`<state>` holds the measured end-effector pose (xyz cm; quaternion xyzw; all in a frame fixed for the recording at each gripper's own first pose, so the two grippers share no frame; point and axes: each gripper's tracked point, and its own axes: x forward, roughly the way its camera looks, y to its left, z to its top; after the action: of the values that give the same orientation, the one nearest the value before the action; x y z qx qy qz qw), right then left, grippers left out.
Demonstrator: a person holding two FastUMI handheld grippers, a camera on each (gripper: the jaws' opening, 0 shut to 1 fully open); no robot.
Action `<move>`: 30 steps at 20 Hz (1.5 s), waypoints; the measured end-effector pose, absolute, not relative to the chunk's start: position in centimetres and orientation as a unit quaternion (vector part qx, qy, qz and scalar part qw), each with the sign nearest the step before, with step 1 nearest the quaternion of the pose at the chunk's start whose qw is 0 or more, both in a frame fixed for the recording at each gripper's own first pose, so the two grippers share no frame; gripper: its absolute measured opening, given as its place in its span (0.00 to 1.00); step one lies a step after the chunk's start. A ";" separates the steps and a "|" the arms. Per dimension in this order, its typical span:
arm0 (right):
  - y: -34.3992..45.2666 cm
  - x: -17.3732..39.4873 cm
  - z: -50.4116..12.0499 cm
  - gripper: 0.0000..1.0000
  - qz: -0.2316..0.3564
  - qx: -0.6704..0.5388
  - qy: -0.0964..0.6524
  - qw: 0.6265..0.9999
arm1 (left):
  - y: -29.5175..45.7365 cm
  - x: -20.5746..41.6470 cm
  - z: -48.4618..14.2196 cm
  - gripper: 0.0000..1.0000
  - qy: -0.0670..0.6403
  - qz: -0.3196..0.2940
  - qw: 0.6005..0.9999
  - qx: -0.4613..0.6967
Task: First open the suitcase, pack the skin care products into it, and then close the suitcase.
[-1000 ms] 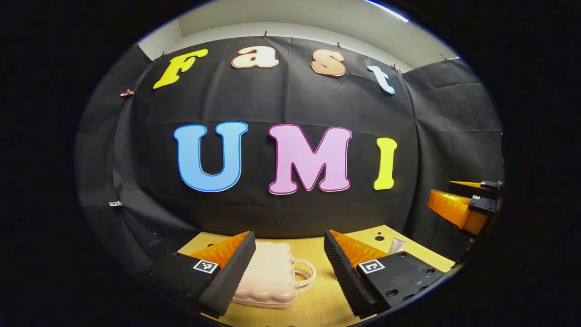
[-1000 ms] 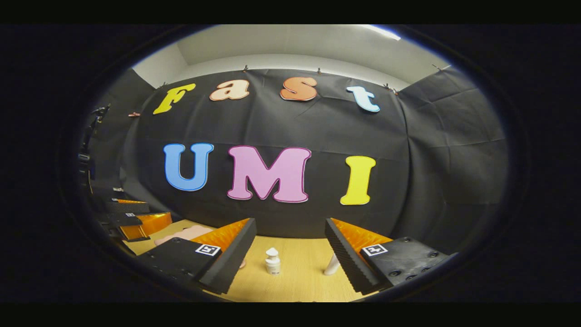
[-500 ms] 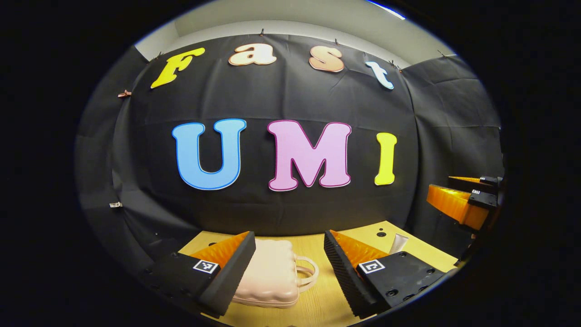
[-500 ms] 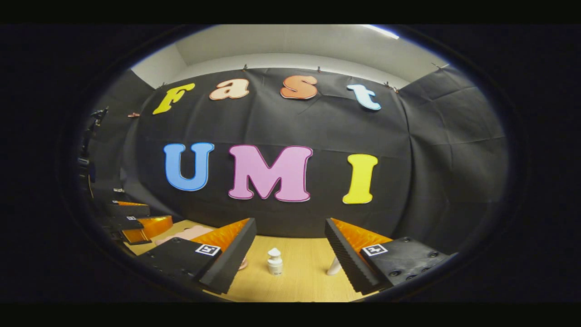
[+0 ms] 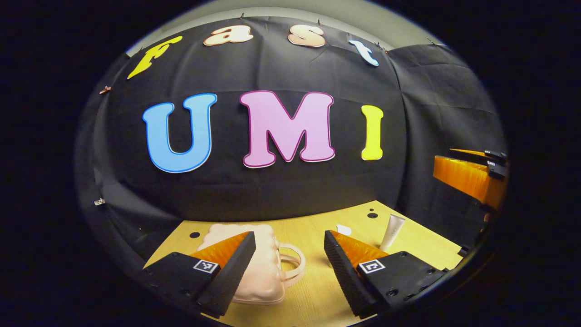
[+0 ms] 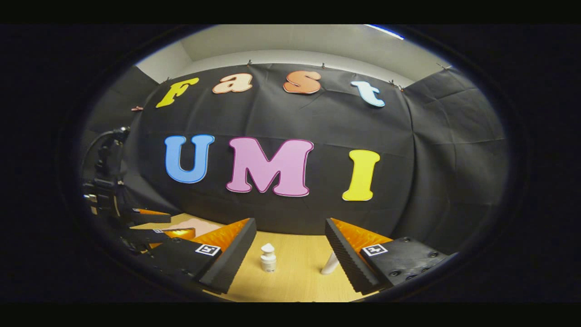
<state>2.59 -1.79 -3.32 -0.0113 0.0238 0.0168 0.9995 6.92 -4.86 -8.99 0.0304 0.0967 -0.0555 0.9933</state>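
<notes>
A: What should I do first?

B: I still have to open the pink suitcase [image 5: 263,268]. It lies shut and flat on the wooden table [image 5: 313,295], with its handle toward my side. I think I should bring the left gripper [image 5: 289,263] down slowly to the edge by the handle, get under the lid, and lift gently so the case does not slide.

A: How are the claws?

B: The left gripper is wide open. It holds nothing and hangs above the suitcase, not touching it. The right gripper [image 6: 290,259] is wide open too, and empty.

A: Where are the creams?

B: A small white bottle [image 6: 268,258] stands between the right fingers, farther off. A white tube [image 5: 393,230] stands near the table's far corner.
</notes>
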 end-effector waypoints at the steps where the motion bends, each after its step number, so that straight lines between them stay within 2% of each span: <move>1: -2.1 3.0 -3.8 0.96 0.020 -0.014 0.026 0.999 | -5.4 7.8 -10.1 0.96 0.110 -0.060 0.992 0.027; 10: -5.4 6.4 -8.6 0.97 0.063 -0.037 0.065 0.995 | -9.1 16.8 -20.5 0.96 0.216 -0.086 0.972 0.025; 19: -7.7 8.0 -11.7 0.97 0.079 -0.025 0.100 0.991 | -9.1 21.8 -29.0 0.95 0.333 -0.043 0.942 0.019; 20: -7.9 8.3 -11.8 0.97 0.079 -0.023 0.101 0.992 | -9.0 22.0 -30.3 0.86 0.350 -0.032 0.936 0.013; 23: -8.6 8.5 -12.0 0.97 0.074 -0.014 0.104 0.992 | -7.7 23.0 -32.2 0.74 0.380 0.005 0.924 0.030; 24: -8.9 8.5 -12.2 0.97 0.072 -0.013 0.106 0.992 | -7.0 22.8 -32.4 0.55 0.391 0.019 0.919 0.037; 26: -9.2 8.3 -12.2 0.97 0.067 -0.013 0.106 0.992 | -6.9 22.6 -32.6 0.24 0.407 0.021 0.913 0.019; 30: -9.0 8.1 -12.1 0.98 0.057 -0.013 0.106 0.993 | -7.3 22.8 -30.0 0.17 0.408 0.007 0.912 0.024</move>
<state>8.09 -8.98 -12.11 -0.0127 0.1058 0.0572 0.9927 22.78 -7.27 -29.97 0.0237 0.4085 0.0072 0.9124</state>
